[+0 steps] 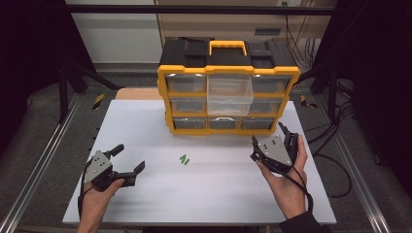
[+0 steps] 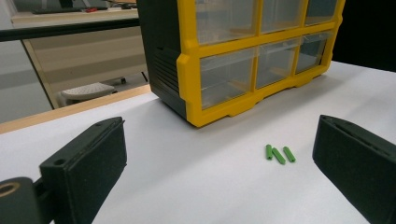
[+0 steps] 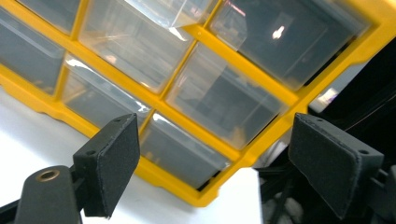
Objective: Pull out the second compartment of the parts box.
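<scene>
Both grippers are held open and empty: the right gripper before the drawer cabinet at the table's far edge, the left gripper near the front-left corner. Three green pegs lie mid-table, long axes pointing away, nearer the left gripper, to its right.

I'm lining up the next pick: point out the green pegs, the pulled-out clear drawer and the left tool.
green pegs (image 2: pixel 279 154), left gripper view, on the middle peg.
pulled-out clear drawer (image 1: pixel 229 93), high view, on its front face.
left tool (image 1: pixel 130 161), high view, between its fingertips.
</scene>
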Tool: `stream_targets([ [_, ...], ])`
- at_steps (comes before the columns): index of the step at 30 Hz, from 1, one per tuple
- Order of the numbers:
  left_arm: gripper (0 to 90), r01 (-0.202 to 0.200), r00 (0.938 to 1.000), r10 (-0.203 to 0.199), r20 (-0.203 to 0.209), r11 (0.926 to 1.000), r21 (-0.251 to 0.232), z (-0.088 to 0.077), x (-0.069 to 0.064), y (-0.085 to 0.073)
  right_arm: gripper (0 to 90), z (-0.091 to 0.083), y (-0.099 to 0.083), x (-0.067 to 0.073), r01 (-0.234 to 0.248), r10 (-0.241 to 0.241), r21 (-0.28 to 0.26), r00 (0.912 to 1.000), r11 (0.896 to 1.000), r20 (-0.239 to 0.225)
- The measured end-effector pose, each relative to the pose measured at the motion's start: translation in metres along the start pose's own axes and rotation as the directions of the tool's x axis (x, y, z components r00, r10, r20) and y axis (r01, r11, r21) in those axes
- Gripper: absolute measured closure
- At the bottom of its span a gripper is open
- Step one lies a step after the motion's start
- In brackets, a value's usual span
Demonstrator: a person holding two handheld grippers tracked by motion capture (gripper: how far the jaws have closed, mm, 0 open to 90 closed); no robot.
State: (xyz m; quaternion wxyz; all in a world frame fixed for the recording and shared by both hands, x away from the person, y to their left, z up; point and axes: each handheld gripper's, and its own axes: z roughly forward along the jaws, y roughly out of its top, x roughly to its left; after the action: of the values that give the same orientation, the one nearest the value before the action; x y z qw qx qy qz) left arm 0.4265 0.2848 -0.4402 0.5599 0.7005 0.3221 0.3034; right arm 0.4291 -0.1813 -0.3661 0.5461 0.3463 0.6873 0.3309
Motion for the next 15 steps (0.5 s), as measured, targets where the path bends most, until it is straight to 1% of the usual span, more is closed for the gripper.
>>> stream_targets([
  [1,2.5,-0.001,1.0,0.001,0.003,1.0,0.001,0.0,-0.001,0.0,16.7,0.0,-0.002,-0.001,-0.02,0.02,-0.001,0.9997,1.0,-0.012],
  [2,2.6,-0.002,1.0,0.002,0.005,1.0,0.003,0.001,-0.001,0.0,16.6,0.0,-0.003,-0.002,-0.047,0.047,-0.002,0.9983,0.999,-0.036],
  [4,2.6,-0.002,0.9999,0.002,0.01,1.0,0.003,0.002,-0.003,0.0,16.2,-0.001,-0.006,-0.004,-0.103,0.102,-0.005,0.9925,0.995,-0.067],
  [6,2.6,-0.005,0.9998,0.005,0.018,1.0,0.006,0.003,-0.005,0.001,15.0,-0.001,-0.01,-0.007,-0.154,0.153,-0.01,0.9832,0.988,-0.1],
  [7,2.5,-0.008,0.9998,0.007,0.02,0.9999,0.008,0.003,-0.006,0.001,14.4,-0.002,-0.012,-0.008,-0.178,0.175,-0.012,0.9786,0.984,-0.108],
  [8,2.6,-0.01,0.9997,0.01,0.024,0.9999,0.01,0.004,-0.008,0.001,13.8,-0.002,-0.014,-0.009,-0.194,0.191,-0.016,0.9742,0.981,-0.12],
  [10,2.5,-0.015,0.9994,0.015,0.031,0.9998,0.013,0.005,-0.01,0.002,11.8,-0.002,-0.019,-0.011,-0.233,0.228,-0.021,0.9625,0.972,-0.147],
  [13,2.6,-0.023,0.9989,0.022,0.042,0.9995,0.021,0.007,-0.014,0.002,9.5,-0.003,-0.028,-0.011,-0.268,0.259,-0.023,0.9474,0.963,-0.188],
  [15,2.6,-0.027,0.9985,0.026,0.048,0.9993,0.025,0.008,-0.017,0.003,8.3,-0.004,-0.033,-0.009,-0.269,0.257,-0.03,0.9423,0.963,-0.215],
])
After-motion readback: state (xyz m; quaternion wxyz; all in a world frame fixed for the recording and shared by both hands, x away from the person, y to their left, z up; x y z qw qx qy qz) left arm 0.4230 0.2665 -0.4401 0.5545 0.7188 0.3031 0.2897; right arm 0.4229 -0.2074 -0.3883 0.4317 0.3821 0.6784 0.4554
